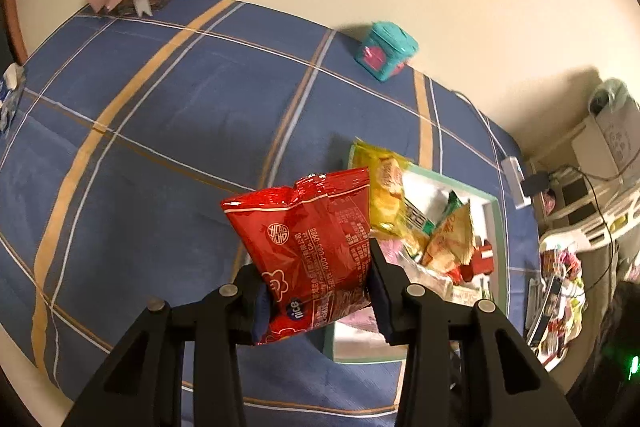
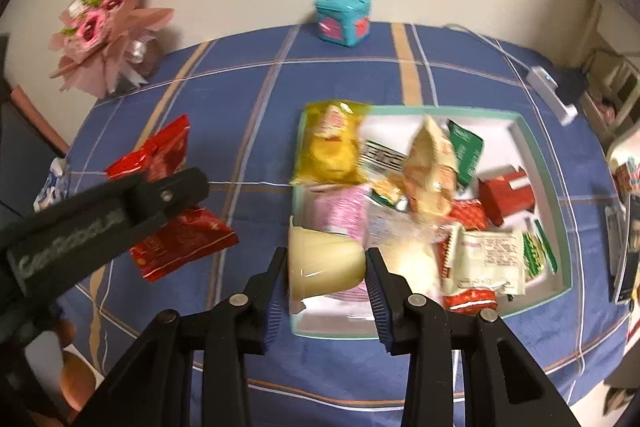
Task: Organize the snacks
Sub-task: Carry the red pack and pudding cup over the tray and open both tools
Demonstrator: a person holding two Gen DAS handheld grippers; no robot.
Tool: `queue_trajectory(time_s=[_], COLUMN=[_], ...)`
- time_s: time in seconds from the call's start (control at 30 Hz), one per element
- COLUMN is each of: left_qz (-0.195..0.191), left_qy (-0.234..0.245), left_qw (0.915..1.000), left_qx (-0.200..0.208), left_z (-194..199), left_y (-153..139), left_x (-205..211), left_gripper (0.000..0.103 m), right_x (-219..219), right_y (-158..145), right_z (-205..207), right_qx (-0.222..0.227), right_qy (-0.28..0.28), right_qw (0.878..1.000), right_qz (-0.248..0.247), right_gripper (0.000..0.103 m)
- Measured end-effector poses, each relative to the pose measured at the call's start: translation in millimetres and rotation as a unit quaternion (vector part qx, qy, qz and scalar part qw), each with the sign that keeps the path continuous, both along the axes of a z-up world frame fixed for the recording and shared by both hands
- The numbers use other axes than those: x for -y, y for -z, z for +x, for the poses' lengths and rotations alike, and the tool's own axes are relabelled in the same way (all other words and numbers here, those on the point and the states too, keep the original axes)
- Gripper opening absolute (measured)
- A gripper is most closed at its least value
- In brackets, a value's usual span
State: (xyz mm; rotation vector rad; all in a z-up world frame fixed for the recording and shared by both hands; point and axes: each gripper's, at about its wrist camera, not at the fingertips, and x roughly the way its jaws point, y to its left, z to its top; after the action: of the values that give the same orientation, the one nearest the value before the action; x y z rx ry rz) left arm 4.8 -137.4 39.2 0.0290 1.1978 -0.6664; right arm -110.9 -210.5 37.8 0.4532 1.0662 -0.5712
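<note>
Where blurred, perhaps bare tablecloth (image 2: 256,131) beside box (image 2: 544,163).

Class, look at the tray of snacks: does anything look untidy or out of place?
Yes. The yellow chip bag overhangs the tray's far-left rim, and the packets inside lie jumbled, overlapping at odd angles rather than sorted.

A shiny red snack bag (image 1: 316,247), printed with white text and a small flower mark, hangs tilted above the blue checked cloth, just left of the box. A pale yellow jelly cup (image 2: 326,263) lies on its side over the box's near left corner. The shallow white box with a teal rim (image 2: 540,163) holds a heap of snacks: a yellow chip bag (image 2: 330,149) leaning over its far left corner, cream, green and red packets beside it.
</note>
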Motion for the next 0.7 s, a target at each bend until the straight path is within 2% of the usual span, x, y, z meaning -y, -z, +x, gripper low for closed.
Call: queue_trajectory(time_s=[0.17, 0.33, 0.5, 0.7], left_qz=[-0.001, 0.0, 0.004, -0.003], left_qy=[0.037, 0.08, 0.108, 0.126], left_qw=[0.9993, 0.9967, 0.9941, 0.991], left_qx=[-0.006, -0.011, 0.011, 0.045], left_z=[-18, -40, -51, -51], left_y=[3, 8, 8, 7], left_x=[21, 46, 65, 86], left_gripper=[0.043, 0.043, 0.043, 0.043], right_x=[44, 79, 94, 99], right_y=[4, 6, 6, 16], right_z=[-31, -61, -71, -63], right_qx=[-0.01, -0.009, 0.0, 0.008], right_qy=[0.076, 0.13, 0.147, 0.14], right_qw=[0.997, 0.991, 0.989, 0.989], right_qz=[0.011, 0.024, 0.029, 0.041], right_gripper=[0.04, 0.04, 0.04, 0.04])
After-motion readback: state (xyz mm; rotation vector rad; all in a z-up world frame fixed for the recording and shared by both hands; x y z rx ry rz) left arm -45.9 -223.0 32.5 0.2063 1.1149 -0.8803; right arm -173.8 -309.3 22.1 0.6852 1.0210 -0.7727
